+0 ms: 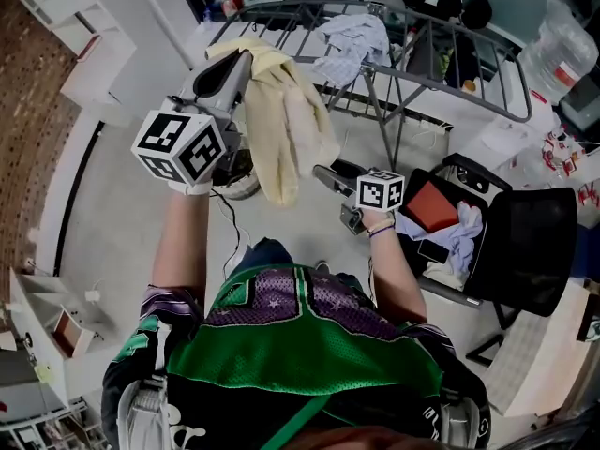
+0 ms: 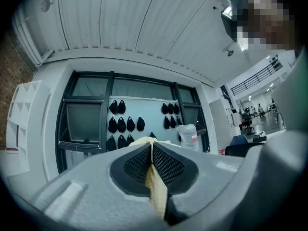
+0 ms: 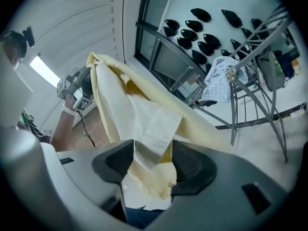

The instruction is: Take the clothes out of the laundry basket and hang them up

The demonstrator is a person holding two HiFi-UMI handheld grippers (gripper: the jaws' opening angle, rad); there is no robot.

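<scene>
A pale yellow garment (image 1: 281, 129) hangs from my left gripper (image 1: 242, 64), held up in front of the drying rack (image 1: 422, 78). In the left gripper view the jaws (image 2: 151, 162) are pressed together on a fold of that yellow cloth (image 2: 156, 196). My right gripper (image 1: 323, 174) sits lower, at the garment's hanging end. Its jaws (image 3: 153, 162) stand wide, and a flap of the garment (image 3: 144, 109) dangles between the pads without being pinched. The black laundry basket (image 1: 525, 251) at the right holds a red item (image 1: 431, 204) and a white one (image 1: 464, 232).
A white-and-blue checked garment (image 1: 352, 40) lies over the rack's bars, also seen in the right gripper view (image 3: 219, 78). A large water bottle (image 1: 558, 50) stands at the far right. White shelving (image 1: 70, 26) lines the left wall. A cable trails across the floor below my left hand.
</scene>
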